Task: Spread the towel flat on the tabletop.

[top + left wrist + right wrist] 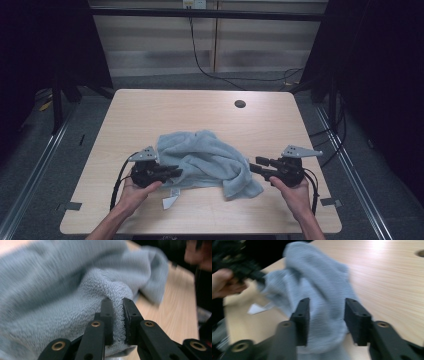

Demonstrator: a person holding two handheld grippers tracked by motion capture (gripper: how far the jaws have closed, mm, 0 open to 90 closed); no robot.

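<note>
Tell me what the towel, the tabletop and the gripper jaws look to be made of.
Towel: pale blue-grey terry cotton, judging by the looped pile. Tabletop: light wood-grain laminate or veneer, smooth with a soft sheen. Jaws: matte black, likely plastic, with brass-coloured rivets.

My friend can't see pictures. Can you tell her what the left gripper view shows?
Two black jaws pinch a fold of a light blue towel, so the left gripper is shut on it. The towel lies crumpled on a wooden table, and a hand shows blurred at the top right.
</note>
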